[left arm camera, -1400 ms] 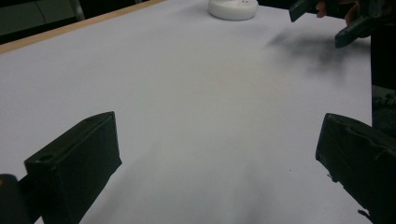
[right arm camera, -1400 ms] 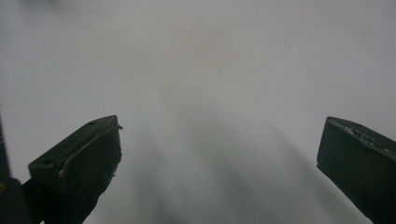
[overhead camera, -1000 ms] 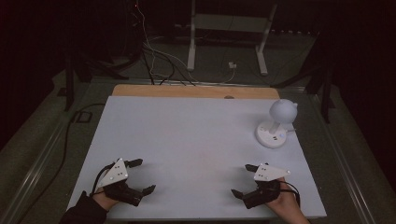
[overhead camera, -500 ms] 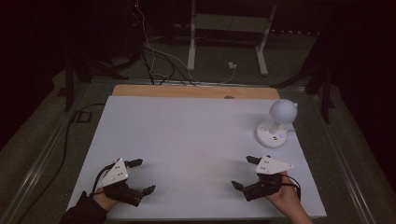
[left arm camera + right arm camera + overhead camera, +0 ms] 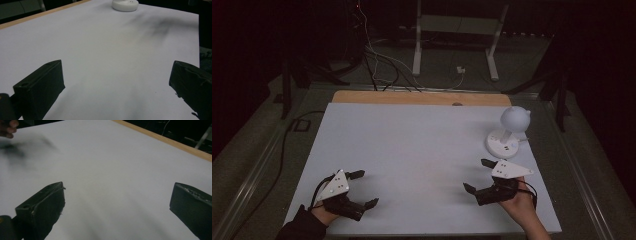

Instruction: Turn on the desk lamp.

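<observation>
Just two tools, jaws apart, one lamp

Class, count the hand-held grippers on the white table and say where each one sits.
2. The left hand-held gripper is at the table's near left corner, jaws apart. The right hand-held gripper is at the near right, jaws apart, just in front of the white lamp.

The left hand-held gripper is held low at the near left of the table, jaws spread wide with nothing between them. The left hand is seen behind it, a dark sleeve at the wrist. The right hand-held gripper is held at the near right, jaws likewise spread wide and empty, gripped by the right hand.
</observation>
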{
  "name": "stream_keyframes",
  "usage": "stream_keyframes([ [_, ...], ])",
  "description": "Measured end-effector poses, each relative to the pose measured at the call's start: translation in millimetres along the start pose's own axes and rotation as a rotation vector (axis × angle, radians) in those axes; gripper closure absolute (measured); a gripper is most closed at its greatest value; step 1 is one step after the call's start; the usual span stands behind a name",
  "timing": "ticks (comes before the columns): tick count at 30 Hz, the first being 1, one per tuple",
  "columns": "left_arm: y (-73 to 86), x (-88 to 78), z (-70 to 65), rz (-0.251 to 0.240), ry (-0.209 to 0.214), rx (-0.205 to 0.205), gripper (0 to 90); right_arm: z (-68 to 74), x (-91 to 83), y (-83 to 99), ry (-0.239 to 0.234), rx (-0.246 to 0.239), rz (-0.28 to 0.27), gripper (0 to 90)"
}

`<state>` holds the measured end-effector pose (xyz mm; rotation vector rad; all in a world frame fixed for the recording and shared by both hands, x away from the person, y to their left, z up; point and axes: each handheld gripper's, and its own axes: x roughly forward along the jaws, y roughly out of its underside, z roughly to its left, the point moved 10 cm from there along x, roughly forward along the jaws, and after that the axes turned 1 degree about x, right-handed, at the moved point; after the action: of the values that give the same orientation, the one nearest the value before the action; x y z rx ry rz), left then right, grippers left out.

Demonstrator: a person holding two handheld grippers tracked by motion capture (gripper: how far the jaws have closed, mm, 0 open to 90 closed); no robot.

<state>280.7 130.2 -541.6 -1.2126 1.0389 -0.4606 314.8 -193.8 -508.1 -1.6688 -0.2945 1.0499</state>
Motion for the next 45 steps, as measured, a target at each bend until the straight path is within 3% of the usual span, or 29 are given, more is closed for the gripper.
stream_keyframes([
  [18,0.1,-0.1,0.2,0.0,-0.001,-0.001,0.3,-34.2,-10.9,-20.0,0.13,0.05,-0.069,0.0],
  [29,-0.1,-0.2,0.7,-0.002,-0.002,-0.004,0.3,-65.7,-15.0,-22.3,0.275,0.118,-0.082,0.0],
  [45,-1.2,-0.6,1.4,-0.011,-0.003,-0.015,0.3,-96.2,-16.3,-15.6,0.433,0.176,-0.068,0.0],
])
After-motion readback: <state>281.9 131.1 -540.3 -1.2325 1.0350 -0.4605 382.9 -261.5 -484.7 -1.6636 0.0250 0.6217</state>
